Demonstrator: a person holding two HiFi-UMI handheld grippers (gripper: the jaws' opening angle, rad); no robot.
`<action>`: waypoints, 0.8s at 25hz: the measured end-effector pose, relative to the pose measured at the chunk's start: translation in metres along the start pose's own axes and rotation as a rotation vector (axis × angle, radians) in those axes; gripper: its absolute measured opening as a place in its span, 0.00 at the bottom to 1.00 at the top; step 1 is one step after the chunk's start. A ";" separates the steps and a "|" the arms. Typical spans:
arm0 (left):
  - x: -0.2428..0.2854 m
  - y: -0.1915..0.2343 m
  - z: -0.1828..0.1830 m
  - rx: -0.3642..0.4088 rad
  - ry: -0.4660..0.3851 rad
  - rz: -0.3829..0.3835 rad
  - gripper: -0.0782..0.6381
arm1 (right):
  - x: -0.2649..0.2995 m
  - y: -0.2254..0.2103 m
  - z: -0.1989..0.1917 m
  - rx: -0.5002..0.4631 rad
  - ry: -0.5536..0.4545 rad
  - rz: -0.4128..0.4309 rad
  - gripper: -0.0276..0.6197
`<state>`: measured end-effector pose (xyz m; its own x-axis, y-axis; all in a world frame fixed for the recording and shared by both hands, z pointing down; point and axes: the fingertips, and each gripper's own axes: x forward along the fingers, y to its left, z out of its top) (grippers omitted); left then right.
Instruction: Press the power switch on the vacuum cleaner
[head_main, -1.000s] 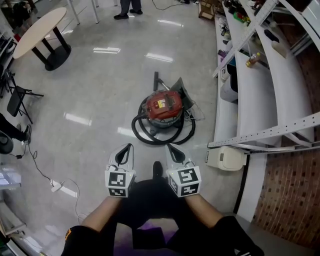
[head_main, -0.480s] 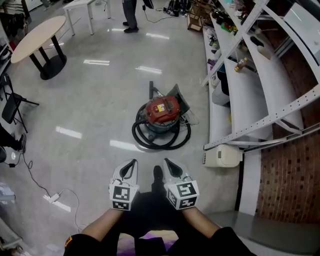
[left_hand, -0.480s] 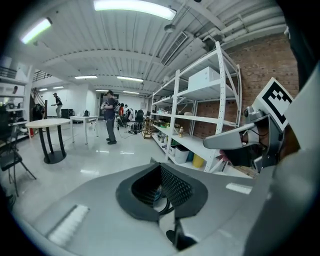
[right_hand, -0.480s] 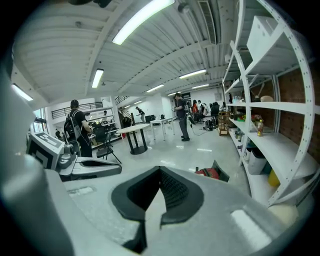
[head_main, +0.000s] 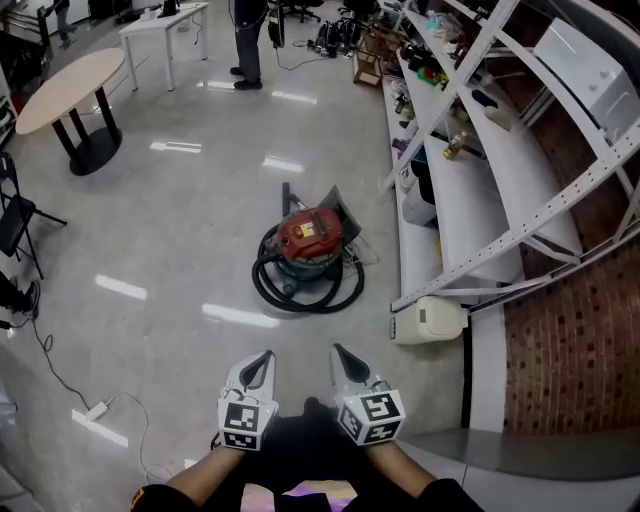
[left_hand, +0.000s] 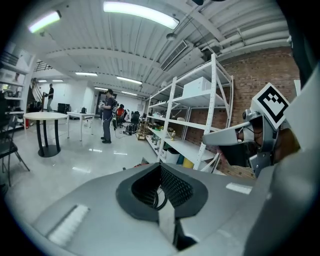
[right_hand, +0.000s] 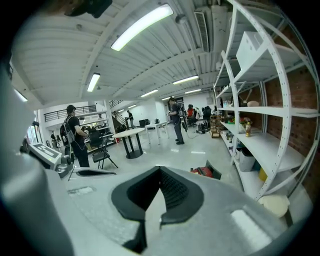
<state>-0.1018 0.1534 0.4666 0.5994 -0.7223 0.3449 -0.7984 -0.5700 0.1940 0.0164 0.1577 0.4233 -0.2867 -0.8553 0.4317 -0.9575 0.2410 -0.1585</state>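
The red vacuum cleaner stands on the glossy floor with its black hose coiled around its base. Both grippers are held low in the head view, well short of it. My left gripper and right gripper are side by side, each shut with nothing between the jaws. In the right gripper view the red body shows past the shut right gripper. In the left gripper view only a sliver of the vacuum shows beyond the shut left gripper.
White metal shelving with several items runs along the right, and a beige appliance lies at its foot. A round table and a folding chair stand at left. A person stands far back. A power strip lies at lower left.
The head view has tilted up and takes in more of the room. Both grippers now sit lower in the frame, with more floor between them and the vacuum. They stay shut.
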 end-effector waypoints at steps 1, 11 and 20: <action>-0.004 -0.005 0.002 0.004 -0.009 0.000 0.13 | -0.005 0.001 0.003 -0.010 -0.012 0.003 0.03; -0.036 -0.056 0.001 0.023 -0.048 0.073 0.13 | -0.065 0.015 -0.012 -0.104 -0.040 0.114 0.03; -0.074 -0.118 -0.011 0.055 -0.101 0.159 0.13 | -0.129 0.000 -0.034 -0.148 -0.089 0.169 0.03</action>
<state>-0.0526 0.2786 0.4285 0.4711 -0.8388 0.2729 -0.8807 -0.4643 0.0935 0.0526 0.2831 0.3977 -0.4456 -0.8327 0.3287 -0.8923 0.4430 -0.0875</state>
